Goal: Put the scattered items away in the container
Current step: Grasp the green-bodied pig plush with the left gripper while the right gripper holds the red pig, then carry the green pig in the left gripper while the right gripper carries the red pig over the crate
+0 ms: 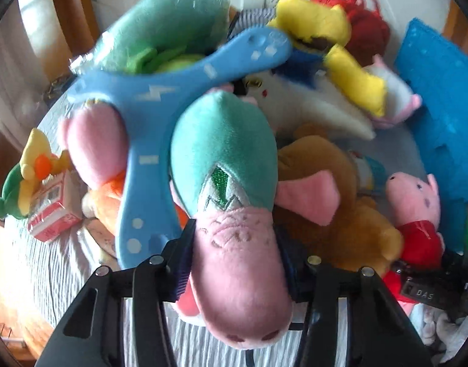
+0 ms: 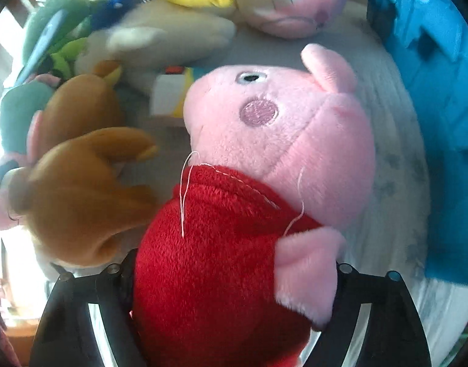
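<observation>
Left gripper [image 1: 237, 263] was clamped on a teal and pink plush toy [image 1: 227, 183], its fingers [image 1: 185, 260] pressing the pink snout end from both sides. The toy had a teal body, a pink muzzle with stitched lines, a green embroidered patch on white, and a pink flap at its side. It lay over the pile on the bed [image 1: 50, 275], which had a grey striped cover.

Right gripper [image 2: 234, 290] held a pig plush [image 2: 279, 140] by its red dress, fingers [image 2: 127, 275] tight against the red body on both sides. The pig had a pink head, one stitched eye, a darker pink round cheek, a pink ear, a short pink arm, and loose white threads at the collar. In the left wrist view the same pig sat at the right, near the blue container [image 1: 441, 98].

The blue container [image 2: 441, 91] stood at the right edge of the bed, just beside the pig. A brown plush [image 2: 81, 189] lay left of the pig, touching the pile. A blue plastic toy [image 1: 148, 128], a yellow plush [image 1: 350, 73], a white plush [image 1: 319, 107] and a red and white carton [image 1: 53, 211] were scattered on the bed too.
</observation>
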`<state>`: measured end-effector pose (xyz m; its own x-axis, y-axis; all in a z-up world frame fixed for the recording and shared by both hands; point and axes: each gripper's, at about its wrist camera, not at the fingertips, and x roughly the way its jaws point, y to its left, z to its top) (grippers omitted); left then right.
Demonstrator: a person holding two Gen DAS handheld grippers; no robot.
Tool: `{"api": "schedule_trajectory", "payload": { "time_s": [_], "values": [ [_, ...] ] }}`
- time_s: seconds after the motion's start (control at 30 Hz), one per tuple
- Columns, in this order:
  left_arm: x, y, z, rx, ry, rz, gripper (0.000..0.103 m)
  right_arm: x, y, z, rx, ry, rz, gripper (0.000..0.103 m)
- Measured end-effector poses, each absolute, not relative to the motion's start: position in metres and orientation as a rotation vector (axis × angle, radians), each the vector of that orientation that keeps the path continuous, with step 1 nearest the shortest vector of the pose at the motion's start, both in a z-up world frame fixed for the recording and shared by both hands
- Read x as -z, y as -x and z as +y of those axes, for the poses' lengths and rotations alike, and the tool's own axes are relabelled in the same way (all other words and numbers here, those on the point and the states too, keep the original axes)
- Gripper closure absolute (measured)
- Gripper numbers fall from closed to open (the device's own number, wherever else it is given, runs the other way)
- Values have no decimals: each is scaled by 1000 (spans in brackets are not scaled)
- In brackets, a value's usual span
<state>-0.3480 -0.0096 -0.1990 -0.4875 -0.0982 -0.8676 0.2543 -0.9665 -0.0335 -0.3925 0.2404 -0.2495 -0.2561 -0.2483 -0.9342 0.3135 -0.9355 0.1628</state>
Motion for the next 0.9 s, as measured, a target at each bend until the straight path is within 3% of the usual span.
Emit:
{"api": "schedule_trajectory", "payload": {
  "time_s": [0.4,0.7,0.77,0.9],
  "values": [
    [127,292,-8,2802,-1326,171,65,152,318,261,2460,-1399,50,20],
    [181,291,-18,2732,-1568,148,65,154,298,253,2516,-1416,0,19],
    [186,288,-16,2734,-1593,139,60,162,296,253,2502,-1435,-5,19],
    [197,289,-7,2704,-1676,63,36,172,294,254,2477,-1456,-18,19]
  ]
}}
